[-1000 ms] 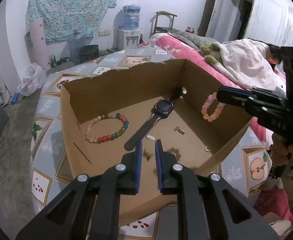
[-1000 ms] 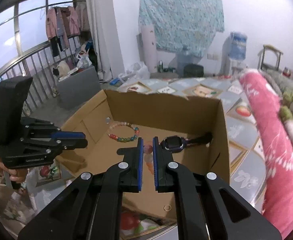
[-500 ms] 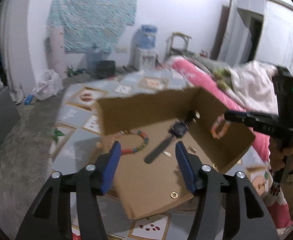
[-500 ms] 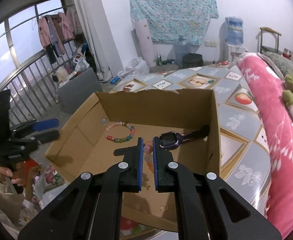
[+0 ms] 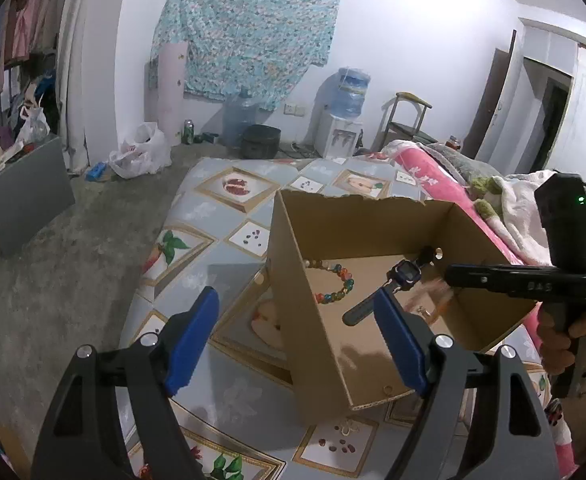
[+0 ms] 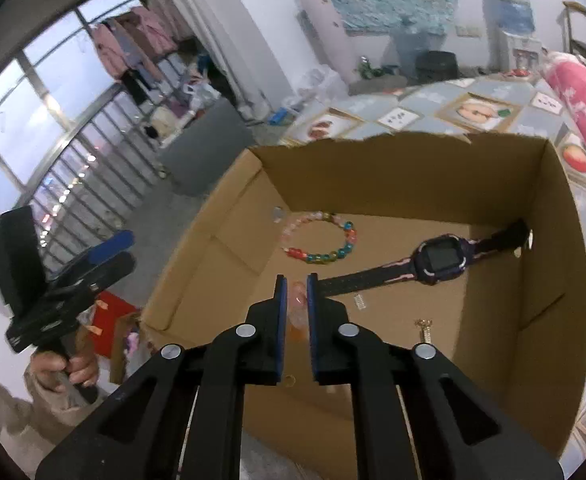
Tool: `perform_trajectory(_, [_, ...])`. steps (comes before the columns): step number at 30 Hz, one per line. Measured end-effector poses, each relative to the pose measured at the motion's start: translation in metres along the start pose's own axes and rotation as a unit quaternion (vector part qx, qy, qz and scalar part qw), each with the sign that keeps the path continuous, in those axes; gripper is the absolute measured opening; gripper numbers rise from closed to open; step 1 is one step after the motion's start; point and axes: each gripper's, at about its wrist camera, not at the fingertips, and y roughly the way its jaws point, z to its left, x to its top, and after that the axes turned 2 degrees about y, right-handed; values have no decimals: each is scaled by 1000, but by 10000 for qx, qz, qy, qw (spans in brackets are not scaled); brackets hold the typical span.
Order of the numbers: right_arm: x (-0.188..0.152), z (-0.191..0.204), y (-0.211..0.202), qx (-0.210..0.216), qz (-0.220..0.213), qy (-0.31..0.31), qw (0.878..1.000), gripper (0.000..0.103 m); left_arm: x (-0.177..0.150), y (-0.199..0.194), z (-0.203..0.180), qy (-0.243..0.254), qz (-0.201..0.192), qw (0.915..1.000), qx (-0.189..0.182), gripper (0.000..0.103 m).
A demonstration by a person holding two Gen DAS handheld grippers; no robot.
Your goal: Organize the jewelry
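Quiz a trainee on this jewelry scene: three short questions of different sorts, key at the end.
1. True or false: the left gripper jaws are open and hold nothing.
2. Multiple choice: the right gripper is shut on A) the watch, B) the pink bracelet, C) the multicolor bracelet.
3. Fill in: the watch lies on the floor of the ____.

Key: 1 true; 2 B; 3 box.

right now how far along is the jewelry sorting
Done: a beaded bracelet and a watch lie in the cardboard box. In hand: the right claw is shut on a pink bracelet over the box. The left claw is open, holding nothing. Left: dropping that bracelet.
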Motion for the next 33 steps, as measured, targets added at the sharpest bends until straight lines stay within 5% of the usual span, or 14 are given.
perform_trajectory(7, [-19, -20, -28, -203, -180, 369, 9990, 26, -7, 1, 3, -46, 65, 9999, -130, 81])
perform_trajectory(16, [-44, -60, -106, -1230, -1232, 976, 9799, 56, -14, 15, -8, -200, 425, 9982, -365, 85])
perform_trajectory(19, [-49, -78, -112, -1431, -1205, 1289, 9739, 59, -18, 18, -14, -239, 576, 9971, -446, 85])
perform_trajectory(27, [-62, -98, -93, -1128, -775, 1704, 9758, 63, -29, 32, -25, -654, 1002, 9881, -968, 86])
perform_trajectory(33, [-62, -97, -82, -940, -543, 1780, 9780, 63, -34, 40, -34, -801, 1190, 9855, -911, 87])
